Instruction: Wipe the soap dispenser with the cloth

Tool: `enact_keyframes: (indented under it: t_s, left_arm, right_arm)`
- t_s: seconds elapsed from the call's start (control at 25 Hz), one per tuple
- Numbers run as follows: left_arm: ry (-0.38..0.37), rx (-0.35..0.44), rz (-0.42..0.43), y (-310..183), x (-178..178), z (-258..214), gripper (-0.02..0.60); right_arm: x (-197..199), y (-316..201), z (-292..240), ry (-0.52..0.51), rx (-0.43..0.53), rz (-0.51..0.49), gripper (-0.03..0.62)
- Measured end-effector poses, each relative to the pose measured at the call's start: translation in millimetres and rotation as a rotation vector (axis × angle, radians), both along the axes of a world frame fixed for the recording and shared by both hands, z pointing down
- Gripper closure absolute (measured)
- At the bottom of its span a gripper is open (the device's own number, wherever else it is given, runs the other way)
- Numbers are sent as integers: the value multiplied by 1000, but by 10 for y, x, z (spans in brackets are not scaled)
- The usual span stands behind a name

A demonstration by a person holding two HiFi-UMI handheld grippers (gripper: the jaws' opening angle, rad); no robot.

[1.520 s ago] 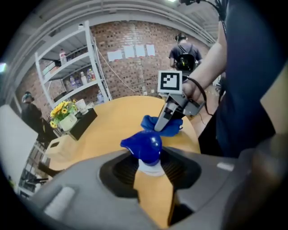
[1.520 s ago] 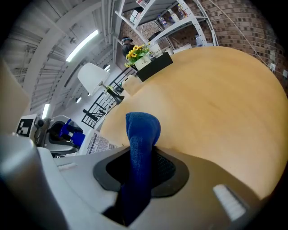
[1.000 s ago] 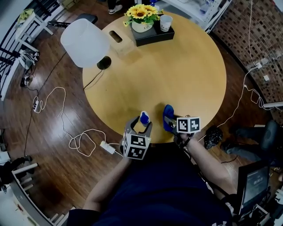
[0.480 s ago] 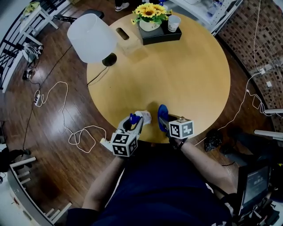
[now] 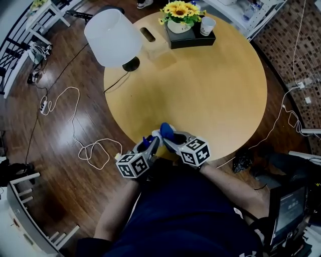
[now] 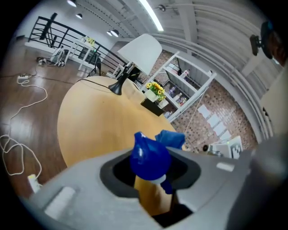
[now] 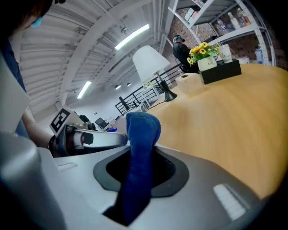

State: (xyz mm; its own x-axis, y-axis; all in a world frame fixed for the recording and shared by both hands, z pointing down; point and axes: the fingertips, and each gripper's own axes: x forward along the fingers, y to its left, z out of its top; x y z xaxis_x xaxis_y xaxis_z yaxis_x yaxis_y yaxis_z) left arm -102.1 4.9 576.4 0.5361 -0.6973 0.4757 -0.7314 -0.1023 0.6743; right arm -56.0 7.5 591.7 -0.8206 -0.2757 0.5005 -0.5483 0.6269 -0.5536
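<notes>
At the near edge of the round table (image 5: pixel 200 90), right in front of me, I have both grippers close together. My left gripper (image 5: pixel 149 144) has its jaws nearly all the way together, clamped on the soap dispenser (image 6: pixel 150 157). The blue pump top sticks up out of the gap between the jaws. My right gripper (image 5: pixel 170 139) has its jaws part way closed, pinching the blue cloth (image 7: pixel 140 143). The cloth stands up from the jaws in a soft folded hump. The cloth sits just beside the top of the dispenser, on its right side. I cannot tell if the two touch. Both things are held up off the table top, over its edge. Far across the table stand a white lamp (image 5: pixel 113 37), a pot of yellow flowers (image 5: pixel 181 10) and a white cup (image 5: pixel 206 26).
</notes>
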Motion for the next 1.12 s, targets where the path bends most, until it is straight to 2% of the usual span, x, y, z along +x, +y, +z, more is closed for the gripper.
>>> enact_keyframes:
  t_s: [0.32, 0.52, 0.64, 0.72, 0.84, 0.96, 1.12]
  left_arm:
    - [-20, 9, 36, -30, 11, 2, 437]
    - [-42, 31, 40, -45, 43, -22, 439]
    - [-36, 25, 47, -16, 86, -6, 439]
    - [-45, 32, 60, -2, 110, -7, 439]
    - [-49, 35, 60, -1, 129, -3, 439]
    - [-60, 37, 64, 16, 148, -9, 439]
    - [-66, 34, 62, 40, 156, -4, 437]
  right_arm:
    - [466, -165, 485, 97, -96, 152, 494]
    - [683, -173, 706, 153, -179, 200, 493]
    - [661, -235, 541, 111, -184, 227, 493]
    - [461, -315, 241, 25, -143, 200, 493]
    - [67, -348, -148, -67, -80, 89, 493]
    - [-137, -271, -185, -66, -64, 15, 493]
    - [27, -265, 36, -38, -81, 62, 494]
